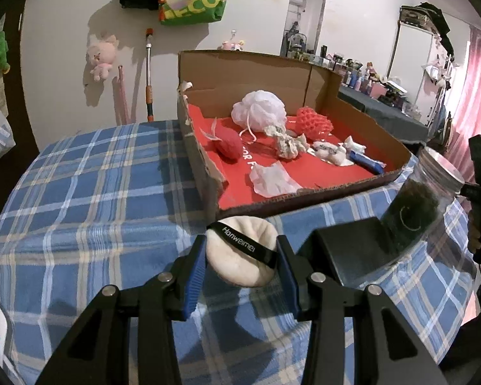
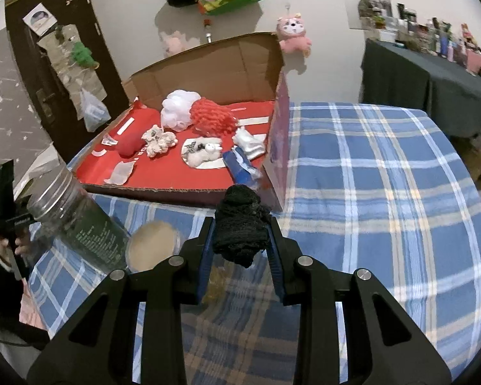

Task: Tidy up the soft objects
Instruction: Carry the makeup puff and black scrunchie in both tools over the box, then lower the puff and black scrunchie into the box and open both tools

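A cream powder puff [image 1: 240, 253] with a black band was clamped between the blue pads of the left tool [image 1: 240, 256]. A black knitted bundle [image 2: 240, 227] was gripped by the right tool [image 2: 240, 237]. Both were held above the checked worktop [image 2: 368, 176]. At twelve o'clock, soft items were seen inside the open cardboard box [image 1: 272, 67]; a clear jar [image 2: 77, 221] was seen at nine o'clock of the right tool.
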The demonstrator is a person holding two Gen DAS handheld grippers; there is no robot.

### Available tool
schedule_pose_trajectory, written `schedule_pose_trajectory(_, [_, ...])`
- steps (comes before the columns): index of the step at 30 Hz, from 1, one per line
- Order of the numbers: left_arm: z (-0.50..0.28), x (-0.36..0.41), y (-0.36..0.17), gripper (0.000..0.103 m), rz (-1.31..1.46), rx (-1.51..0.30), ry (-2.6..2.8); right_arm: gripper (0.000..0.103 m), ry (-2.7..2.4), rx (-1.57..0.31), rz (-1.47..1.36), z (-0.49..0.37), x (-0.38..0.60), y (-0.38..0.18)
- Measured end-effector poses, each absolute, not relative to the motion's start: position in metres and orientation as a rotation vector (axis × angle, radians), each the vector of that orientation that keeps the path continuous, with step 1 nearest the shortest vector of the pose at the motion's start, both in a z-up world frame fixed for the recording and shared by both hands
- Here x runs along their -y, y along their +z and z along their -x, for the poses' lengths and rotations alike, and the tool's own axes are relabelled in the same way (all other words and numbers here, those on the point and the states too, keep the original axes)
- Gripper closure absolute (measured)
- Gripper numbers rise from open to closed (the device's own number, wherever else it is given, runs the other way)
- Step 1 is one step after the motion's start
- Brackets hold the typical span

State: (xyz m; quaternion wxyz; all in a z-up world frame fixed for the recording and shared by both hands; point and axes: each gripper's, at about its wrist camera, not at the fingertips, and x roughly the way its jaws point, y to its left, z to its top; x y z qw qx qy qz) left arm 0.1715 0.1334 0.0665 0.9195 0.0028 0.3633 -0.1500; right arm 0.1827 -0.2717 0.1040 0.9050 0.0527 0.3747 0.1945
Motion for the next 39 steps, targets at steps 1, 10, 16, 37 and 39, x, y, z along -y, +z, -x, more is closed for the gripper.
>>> schedule_pose_trajectory(1, [-0.174,-0.135,0.068,0.058,-0.005,-0.747,-0.312,0.074,0.408,-0.775,-0.105,-0.184,0.271,0.104])
schedule_pose_trajectory(10, [-0.185,-0.134,0.079,0.058,-0.029,-0.750,-0.360,0.074,0.500,-0.802,-0.097,-0.207,0.267,0.107])
schedule_pose_trajectory(16, [-0.193,-0.130,0.086,0.058,-0.049,-0.753,-0.396,0.074,0.554,-0.802,-0.067,-0.217,0.254,0.114])
schedule_pose_trajectory(37, [-0.268,-0.023,0.110,0.058,-0.203,-0.840,-0.631,0.074,0.678,-1.027,0.138,-0.293,0.178,0.108])
schedule_pose_trajectory(39, [-0.280,-0.010,0.106,0.058,-0.221,-0.880,-0.647,0.074,0.674,-1.063,0.151,-0.300,0.175,0.105])
